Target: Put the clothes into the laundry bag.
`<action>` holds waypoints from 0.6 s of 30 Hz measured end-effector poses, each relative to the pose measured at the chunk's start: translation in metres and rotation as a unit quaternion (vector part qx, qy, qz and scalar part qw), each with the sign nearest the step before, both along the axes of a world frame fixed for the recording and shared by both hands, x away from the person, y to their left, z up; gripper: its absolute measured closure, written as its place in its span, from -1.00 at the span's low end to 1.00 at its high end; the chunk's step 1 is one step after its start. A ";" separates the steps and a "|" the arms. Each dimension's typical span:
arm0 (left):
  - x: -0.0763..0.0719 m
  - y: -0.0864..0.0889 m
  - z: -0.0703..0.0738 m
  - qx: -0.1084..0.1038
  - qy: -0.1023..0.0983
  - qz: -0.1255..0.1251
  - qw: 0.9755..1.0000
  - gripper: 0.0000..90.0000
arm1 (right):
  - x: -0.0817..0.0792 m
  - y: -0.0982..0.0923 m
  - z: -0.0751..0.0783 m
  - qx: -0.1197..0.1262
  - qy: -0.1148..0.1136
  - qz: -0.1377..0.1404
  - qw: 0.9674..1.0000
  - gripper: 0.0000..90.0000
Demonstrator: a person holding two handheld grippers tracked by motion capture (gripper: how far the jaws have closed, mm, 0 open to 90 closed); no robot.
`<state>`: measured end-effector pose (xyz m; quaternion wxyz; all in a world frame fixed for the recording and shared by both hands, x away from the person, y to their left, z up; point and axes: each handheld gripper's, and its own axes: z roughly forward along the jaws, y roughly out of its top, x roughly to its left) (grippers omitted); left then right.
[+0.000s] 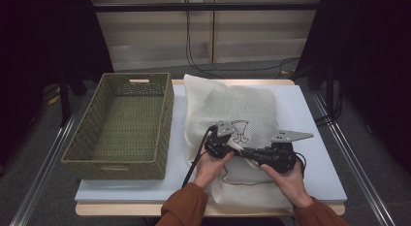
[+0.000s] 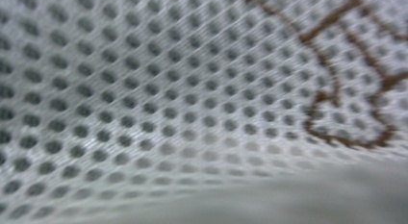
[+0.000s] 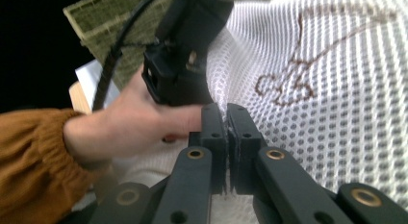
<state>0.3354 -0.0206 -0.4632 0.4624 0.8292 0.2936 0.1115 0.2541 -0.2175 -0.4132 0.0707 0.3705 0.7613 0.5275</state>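
Note:
A white mesh cushion cover (image 1: pixel 232 102) with a brown embroidered motif (image 1: pixel 239 130) lies on the table. Near its front, both grippers meet at a raised fold of the cloth. My left gripper (image 1: pixel 232 147) points right into that fold, shut on the cloth. Its own view has the mesh (image 2: pixel 144 113) and motif (image 2: pixel 346 118) pressed close to the camera, with the jaws hidden. My right gripper (image 1: pixel 245 151) points left. Its jaws (image 3: pixel 226 116) are shut on a thin ridge of the mesh (image 3: pixel 337 118), right beside the left hand (image 3: pixel 125 125) and the left gripper's black body (image 3: pixel 185 60).
A green woven basket (image 1: pixel 165 119) stands open at the left, touching the cover's edge. The pale blue tabletop (image 1: pixel 315 138) shows to the right of the cover and along the front. Cables hang at the back wall.

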 end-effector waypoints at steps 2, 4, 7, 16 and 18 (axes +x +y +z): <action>0.000 0.001 -0.003 0.012 -0.002 -0.008 1.000 0.88 | 0.002 0.001 -0.006 -0.010 0.011 0.003 1.000 0.94; -0.002 0.004 -0.003 0.023 -0.001 -0.007 1.000 0.81 | 0.003 0.001 -0.008 -0.014 0.016 0.005 1.000 0.93; -0.003 0.010 -0.002 0.021 0.010 -0.012 1.000 0.65 | 0.005 0.001 -0.011 -0.016 0.020 0.003 1.000 0.93; -0.016 0.040 0.001 0.030 0.014 -0.031 0.999 0.28 | 0.008 0.001 -0.020 -0.024 0.030 -0.006 0.999 0.91; -0.020 0.047 0.005 0.027 0.013 -0.034 0.999 0.22 | 0.008 0.001 -0.019 -0.025 0.030 -0.007 0.999 0.91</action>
